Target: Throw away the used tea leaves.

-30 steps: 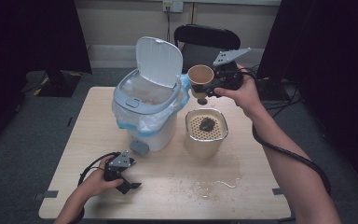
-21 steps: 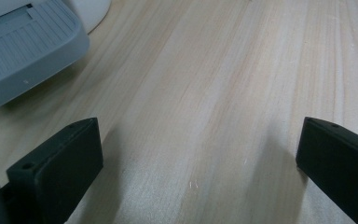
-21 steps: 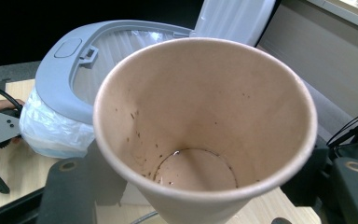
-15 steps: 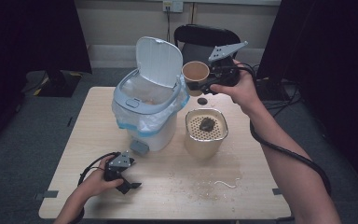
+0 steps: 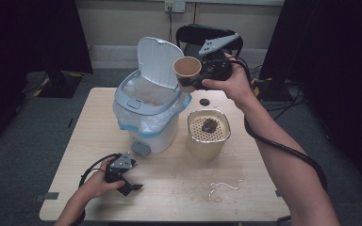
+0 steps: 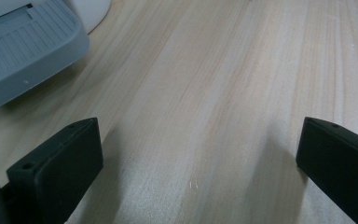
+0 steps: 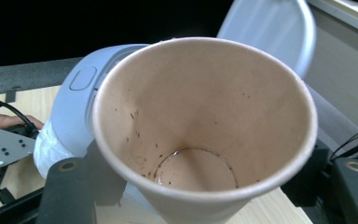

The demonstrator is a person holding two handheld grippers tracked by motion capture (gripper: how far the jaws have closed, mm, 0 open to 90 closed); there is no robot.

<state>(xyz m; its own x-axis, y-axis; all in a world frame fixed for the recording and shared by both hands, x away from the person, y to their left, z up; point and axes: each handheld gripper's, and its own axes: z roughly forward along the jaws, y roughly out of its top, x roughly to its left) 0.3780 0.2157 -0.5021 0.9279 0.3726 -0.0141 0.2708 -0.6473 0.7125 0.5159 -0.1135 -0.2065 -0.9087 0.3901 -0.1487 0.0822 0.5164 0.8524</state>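
My right gripper (image 5: 194, 80) is shut on a brown paper cup (image 5: 187, 70), held in the air just right of the open white pedal bin (image 5: 148, 113). The cup (image 7: 205, 135) is nearly empty, with dark specks and a trace of liquid at its bottom. A cream strainer pot (image 5: 209, 132) with a dark wet lump on its perforated top stands on the table (image 5: 75, 141) below the cup. My left gripper (image 5: 131, 183) rests open on the wood near the front left, nothing between its fingers (image 6: 56, 163). The bin's grey pedal (image 6: 23, 51) lies just ahead of it.
The bin's lid (image 5: 158, 61) stands up, and a clear liner hangs over its rim. A small dark round object (image 5: 204, 101) lies behind the strainer pot. Spilled liquid and white scraps (image 5: 224, 186) mark the table at front right. A black chair (image 5: 202, 35) stands behind the table.
My right gripper has carried the cup up and leftward, from above the strainer pot toward the bin's opening. The left gripper has stayed put.
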